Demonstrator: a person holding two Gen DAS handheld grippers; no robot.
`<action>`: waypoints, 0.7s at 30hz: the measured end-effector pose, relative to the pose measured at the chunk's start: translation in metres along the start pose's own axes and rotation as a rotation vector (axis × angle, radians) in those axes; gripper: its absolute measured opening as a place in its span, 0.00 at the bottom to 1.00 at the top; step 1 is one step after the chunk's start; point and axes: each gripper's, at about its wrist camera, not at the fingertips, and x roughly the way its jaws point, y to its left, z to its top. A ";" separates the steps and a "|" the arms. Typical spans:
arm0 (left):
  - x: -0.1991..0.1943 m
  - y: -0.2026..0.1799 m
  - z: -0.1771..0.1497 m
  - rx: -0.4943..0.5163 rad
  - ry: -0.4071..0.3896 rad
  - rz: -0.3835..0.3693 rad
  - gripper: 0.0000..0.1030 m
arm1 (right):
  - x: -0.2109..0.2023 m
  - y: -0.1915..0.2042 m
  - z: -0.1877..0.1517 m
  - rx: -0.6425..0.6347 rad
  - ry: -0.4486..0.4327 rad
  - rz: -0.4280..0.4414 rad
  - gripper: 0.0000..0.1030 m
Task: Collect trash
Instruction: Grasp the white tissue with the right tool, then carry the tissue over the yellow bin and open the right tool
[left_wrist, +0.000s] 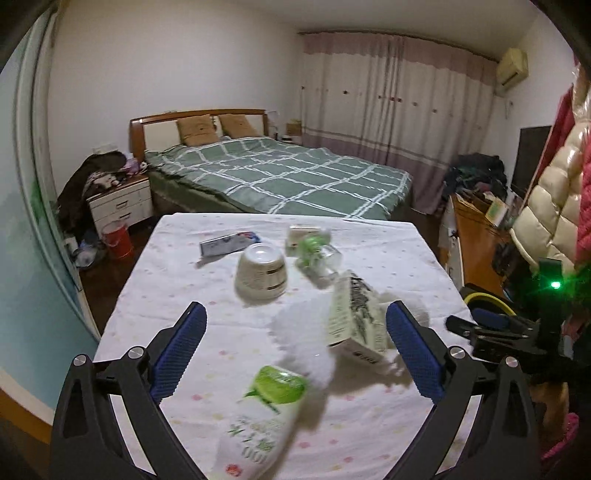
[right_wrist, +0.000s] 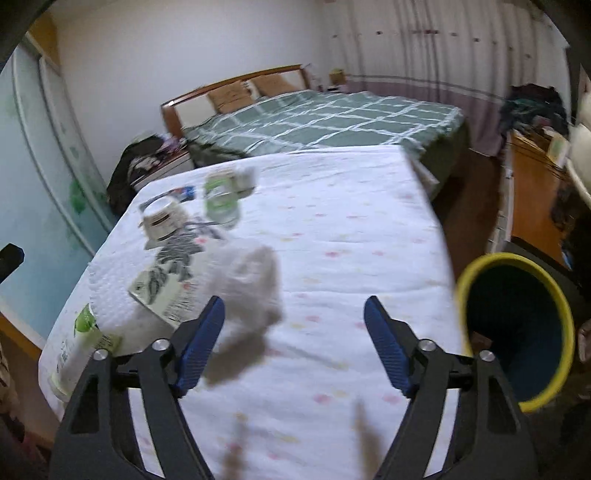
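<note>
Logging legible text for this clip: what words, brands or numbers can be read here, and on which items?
None can be read with confidence.
Green-capped tube: large green characters, motion-blurred, not legible.
White carton: dark artwork and fine print, too blurred.
Blue and white packet: printing too small.
Upturned paper cup: only dark bands, no text visible.
Green-labelled bottle: label blurred.
Yellow-rimmed bin: no marking visible.
</note>
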 end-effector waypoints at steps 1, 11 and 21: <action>-0.001 0.003 -0.001 -0.004 -0.002 0.005 0.93 | 0.006 0.005 0.002 -0.006 0.011 0.014 0.69; 0.001 0.024 -0.012 -0.044 0.016 0.011 0.93 | 0.067 0.025 0.019 -0.005 0.111 -0.026 0.60; -0.001 0.030 -0.020 -0.063 0.026 0.012 0.93 | 0.066 0.026 0.014 -0.003 0.123 0.013 0.12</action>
